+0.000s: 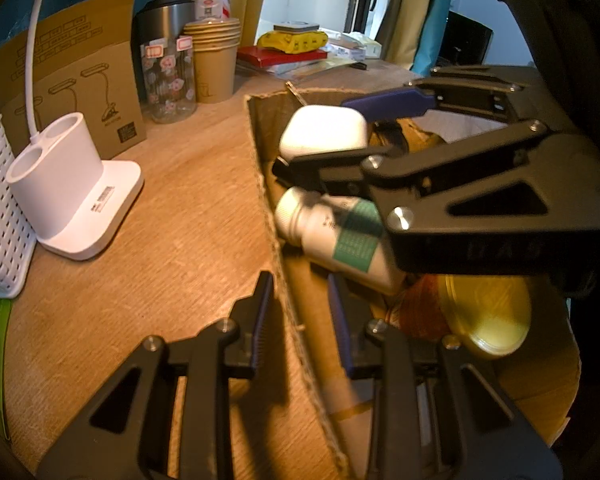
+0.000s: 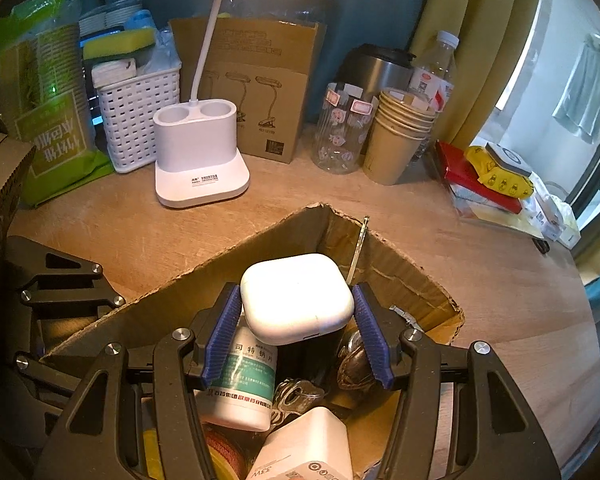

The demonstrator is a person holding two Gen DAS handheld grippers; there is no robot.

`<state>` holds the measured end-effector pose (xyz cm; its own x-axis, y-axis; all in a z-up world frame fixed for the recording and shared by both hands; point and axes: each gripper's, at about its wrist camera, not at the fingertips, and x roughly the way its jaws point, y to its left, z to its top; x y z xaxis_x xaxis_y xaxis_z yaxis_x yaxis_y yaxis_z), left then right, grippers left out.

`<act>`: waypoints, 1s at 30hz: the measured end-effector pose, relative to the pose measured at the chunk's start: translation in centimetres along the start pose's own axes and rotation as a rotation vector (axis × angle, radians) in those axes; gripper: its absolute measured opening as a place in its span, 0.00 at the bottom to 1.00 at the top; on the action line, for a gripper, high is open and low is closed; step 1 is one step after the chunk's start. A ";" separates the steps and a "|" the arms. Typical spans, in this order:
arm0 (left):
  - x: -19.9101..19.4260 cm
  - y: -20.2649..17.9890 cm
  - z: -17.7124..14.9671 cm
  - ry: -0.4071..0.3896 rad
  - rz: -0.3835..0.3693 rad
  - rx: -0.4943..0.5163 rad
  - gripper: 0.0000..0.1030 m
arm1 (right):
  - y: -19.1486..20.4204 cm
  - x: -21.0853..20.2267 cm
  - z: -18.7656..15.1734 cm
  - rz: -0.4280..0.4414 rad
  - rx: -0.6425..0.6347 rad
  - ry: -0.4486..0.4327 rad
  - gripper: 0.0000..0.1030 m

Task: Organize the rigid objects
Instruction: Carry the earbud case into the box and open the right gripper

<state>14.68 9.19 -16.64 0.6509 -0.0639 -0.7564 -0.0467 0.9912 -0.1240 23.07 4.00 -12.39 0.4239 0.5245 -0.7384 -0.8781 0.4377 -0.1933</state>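
wood-grain table (image 2: 480, 264) fills the corner of a room with a teal wall and yellow-green curtains (image 2: 480, 40) beside a bright window. along the back stand a white lattice basket (image 2: 140, 120), a white lamp base (image 2: 198, 152) with its thin neck rising out of view, a printed cardboard sleeve (image 2: 268, 80), a flowered clear jar (image 2: 340, 132), a steel flask (image 2: 376, 68), stacked paper cups (image 2: 396, 136) and a water bottle (image 2: 440, 64). a red book (image 2: 464, 176) with a yellow packet on it lies nearer the window.

an open cardboard box (image 2: 400, 272) sits near the table edge. the right gripper (image 2: 296, 320) pinches a white earbud case (image 2: 296, 296) between its blue fingers, just above the box's jumble: a white pill bottle (image 2: 244, 384), a gold-lidded tin (image 1: 488, 312) and some metal bits too dim to name. the left gripper (image 1: 300, 320) has its fingers either side of the box's side wall, seemingly nipping the cardboard.
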 end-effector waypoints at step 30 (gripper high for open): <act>0.2 -0.1 0.1 0.001 0.001 -0.002 0.29 | -1.3 -3.3 -1.0 -0.010 0.116 -0.091 0.72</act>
<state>14.89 9.10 -16.74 0.6504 -0.0633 -0.7570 -0.0484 0.9910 -0.1244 22.57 1.02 -10.33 0.4555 0.5815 -0.6740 -0.8445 0.5217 -0.1206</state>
